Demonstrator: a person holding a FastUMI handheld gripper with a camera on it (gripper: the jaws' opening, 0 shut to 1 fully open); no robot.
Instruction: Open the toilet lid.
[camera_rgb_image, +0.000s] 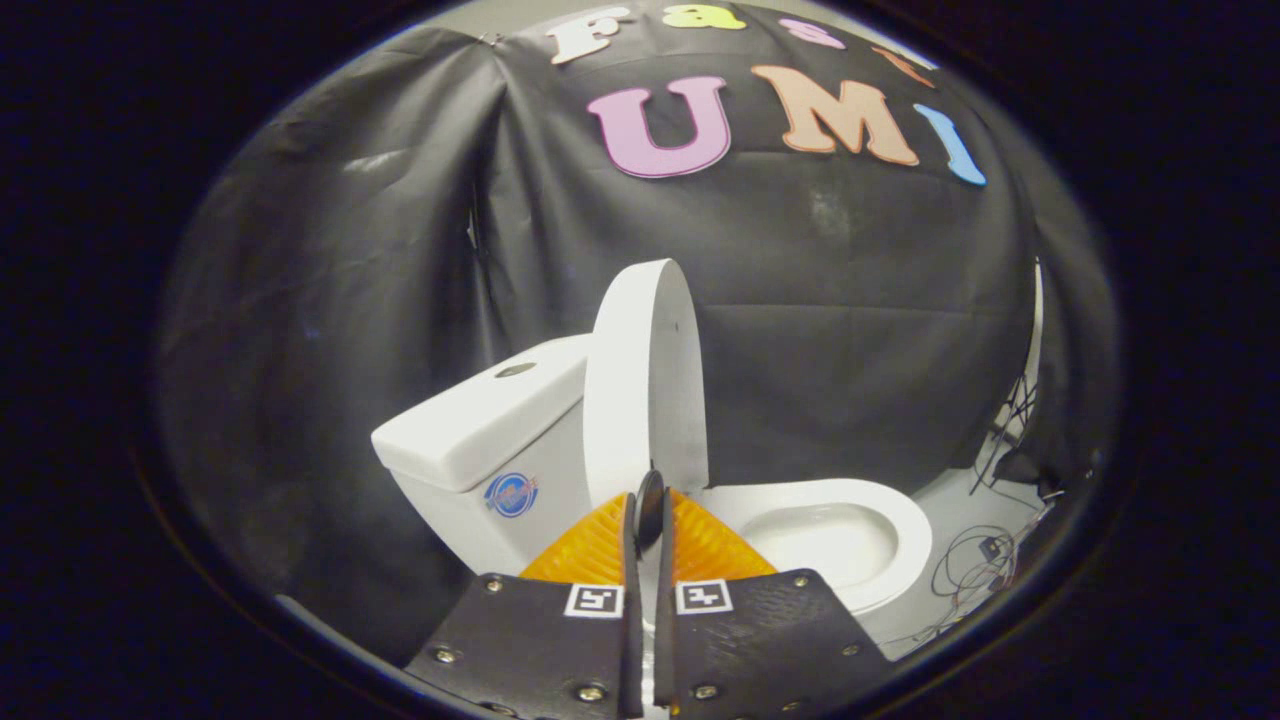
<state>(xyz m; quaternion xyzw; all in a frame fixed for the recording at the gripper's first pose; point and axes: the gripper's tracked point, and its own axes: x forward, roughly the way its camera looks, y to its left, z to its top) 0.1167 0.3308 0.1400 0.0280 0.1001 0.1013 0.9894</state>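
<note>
The white toilet lid (645, 380) stands raised and upright, leaning back toward the tank (470, 425). To its right, the oval seat and bowl (905, 530) lie uncovered. My gripper (650, 505) is low in front of the lid's base, its tips just before the hinge end. The fingers (600, 545) are drawn together with only a thin slit between them. A small dark oval shape sits at the tips; I cannot tell what it is. Neither finger presses on the lid.
The tank carries a flush button (515, 369) on top and a round blue sticker (511, 494) on its side. Loose cables (985, 555) lie on the pale floor right of the bowl. Black cloth walls close in behind and on both sides.
</note>
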